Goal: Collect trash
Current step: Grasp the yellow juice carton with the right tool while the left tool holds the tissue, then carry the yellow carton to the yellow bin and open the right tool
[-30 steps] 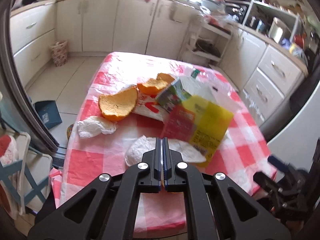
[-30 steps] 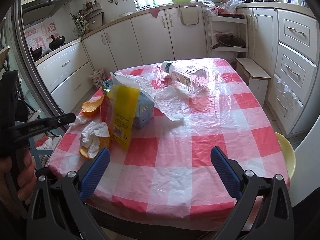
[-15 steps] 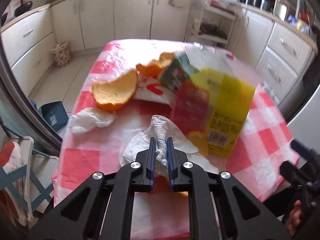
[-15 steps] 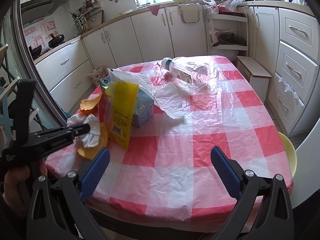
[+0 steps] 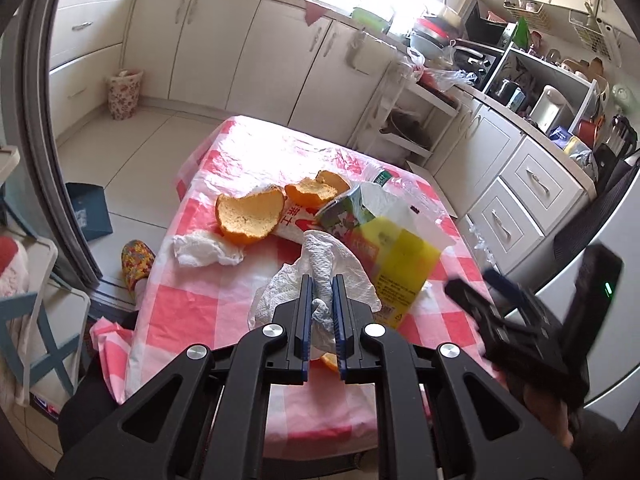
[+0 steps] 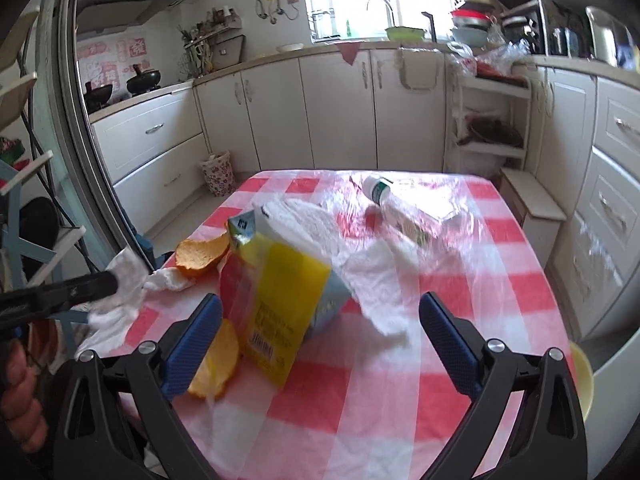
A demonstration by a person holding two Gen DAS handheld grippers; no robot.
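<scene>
My left gripper [image 5: 320, 280] is shut on a crumpled white paper towel [image 5: 320, 276] and holds it above the near left part of the table; it also shows in the right wrist view [image 6: 120, 292]. Trash lies on the red-checked tablecloth [image 6: 440, 360]: orange peels [image 5: 250, 220] [image 6: 214, 364], a second tissue [image 5: 204, 248], a yellow and red packet [image 6: 280, 308] leaning on a milk carton [image 5: 340, 212], a clear plastic bag [image 6: 376, 280] and a plastic bottle [image 6: 404, 216]. My right gripper [image 6: 320, 316] is open and empty, level with the packet.
White kitchen cabinets [image 6: 340, 112] ring the table. A small floral bin [image 5: 125, 94] stands on the floor by the far cabinets. A blue box [image 5: 88, 210] lies on the floor at left. A shelf rack [image 6: 492, 120] stands behind the table.
My left gripper closed on the paper towel and lifted it off the table, uncovering an orange peel beneath. My right gripper moved forward toward the yellow packet and stayed open.
</scene>
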